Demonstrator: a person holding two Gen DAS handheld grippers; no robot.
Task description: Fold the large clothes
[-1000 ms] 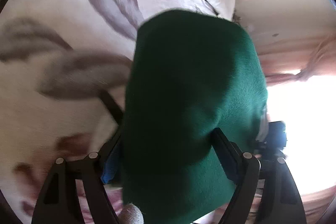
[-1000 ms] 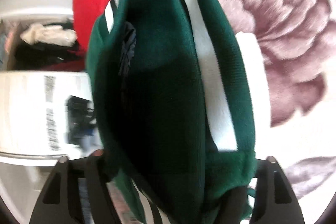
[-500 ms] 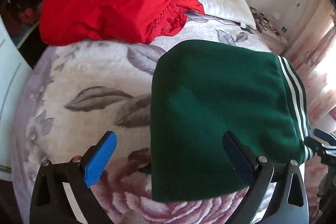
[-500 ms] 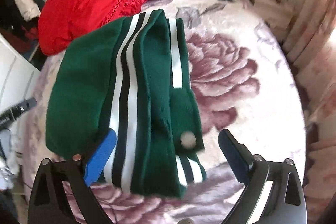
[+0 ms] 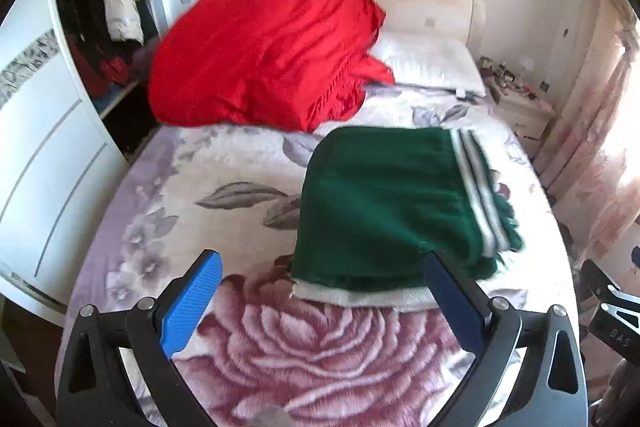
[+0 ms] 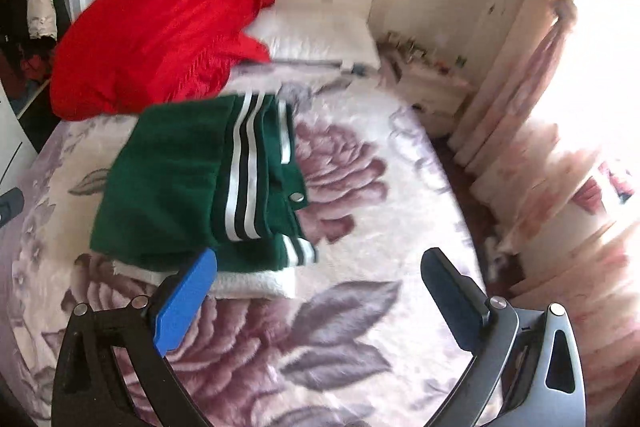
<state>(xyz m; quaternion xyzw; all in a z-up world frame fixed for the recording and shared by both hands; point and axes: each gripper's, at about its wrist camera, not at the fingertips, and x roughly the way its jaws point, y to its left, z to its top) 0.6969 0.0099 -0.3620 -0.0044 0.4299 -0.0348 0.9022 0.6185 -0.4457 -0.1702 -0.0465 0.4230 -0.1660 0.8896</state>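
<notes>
Left-wrist view, left to right: wardrobe [image 5: 48,163] along the left edge; red garment [image 5: 264,55] heaped at upper centre, against the headboard; green striped garment [image 5: 392,215], folded into a compact block, at centre right on the floral blanket [image 5: 320,347]; pillow [image 5: 428,63] at upper right. The left gripper [image 5: 320,299] occupies the bottom of the frame, released, its jaws having just been opening; no cloth lies between them, and the folded block sits above and right of the gap, its near white hem just beyond the right finger.

Right-wrist view, left to right: the red garment [image 6: 160,35] at upper left; the green striped garment [image 6: 204,183] at centre left, long axis running from lower left to upper centre, stripes along its right side; curtains [image 6: 560,147] at right. The right gripper [image 6: 320,291] is likewise released and empty; the block lies above and left of it, its hem passing behind the left finger.

Judgement: the green piece looks finished; the red garment, well apart at the far end toward the left side of both views, seems the next candidate, marginally nearer the left hand.
</notes>
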